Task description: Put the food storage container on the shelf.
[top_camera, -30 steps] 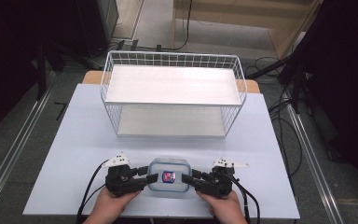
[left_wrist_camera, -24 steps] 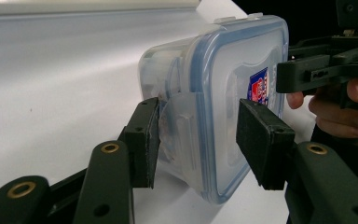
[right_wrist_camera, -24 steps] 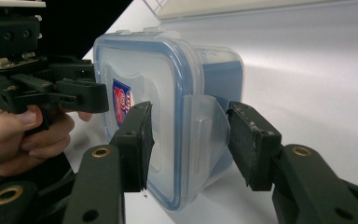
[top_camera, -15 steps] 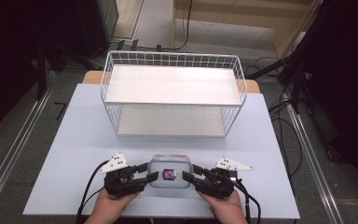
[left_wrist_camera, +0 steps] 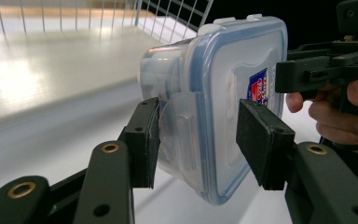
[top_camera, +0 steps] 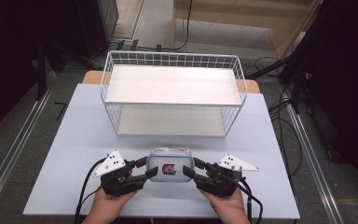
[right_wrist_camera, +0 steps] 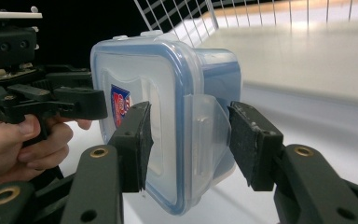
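You had just lifted the lidded container (top_camera: 169,165) clear of the counter (top_camera: 84,135), left claw (top_camera: 145,171) and right claw (top_camera: 189,171) each clamped on one end, ready for the wire shelf (top_camera: 172,91).

Wire basket (top_camera: 172,95) with white shelf stood across far half of table (top_camera: 74,140), blocking straight path forward. Bare strip of table lay between basket and lidded container (top_camera: 169,164). Open table ran left and right of both grippers, basket's top open from above.
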Demonstrator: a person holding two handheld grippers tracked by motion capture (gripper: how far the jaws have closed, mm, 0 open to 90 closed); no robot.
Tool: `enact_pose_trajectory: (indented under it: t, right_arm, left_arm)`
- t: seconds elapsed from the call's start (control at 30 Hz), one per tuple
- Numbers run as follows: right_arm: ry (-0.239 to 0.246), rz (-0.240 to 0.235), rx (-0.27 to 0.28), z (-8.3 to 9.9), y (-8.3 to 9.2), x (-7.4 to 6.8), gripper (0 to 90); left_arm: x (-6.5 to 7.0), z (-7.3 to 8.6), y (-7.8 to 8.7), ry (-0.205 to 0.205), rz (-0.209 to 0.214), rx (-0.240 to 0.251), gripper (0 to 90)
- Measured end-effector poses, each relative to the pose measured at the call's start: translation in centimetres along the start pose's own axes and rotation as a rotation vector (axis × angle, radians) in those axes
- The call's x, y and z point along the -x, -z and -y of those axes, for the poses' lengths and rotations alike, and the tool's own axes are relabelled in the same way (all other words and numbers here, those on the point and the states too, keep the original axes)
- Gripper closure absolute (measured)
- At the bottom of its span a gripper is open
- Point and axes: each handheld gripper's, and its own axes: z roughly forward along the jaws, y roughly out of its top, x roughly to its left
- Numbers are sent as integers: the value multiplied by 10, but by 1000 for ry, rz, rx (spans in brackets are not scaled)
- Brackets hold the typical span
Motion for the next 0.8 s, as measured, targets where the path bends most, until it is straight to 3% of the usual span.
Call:
enact_pose_trajectory:
  t: [0.43,0.6,0.8]
  right_arm:
    - [112,-7,130,-37,14,-17,507]
    - [116,-4,159,-46,15,-20,506]
    - [153,-2,184,-58,18,-24,505]
  left_arm:
    - [13,-40,14,-115,-15,94,511]
    - [14,-51,15,-136,-22,115,511]
    - [15,-60,18,-144,-19,156,511]
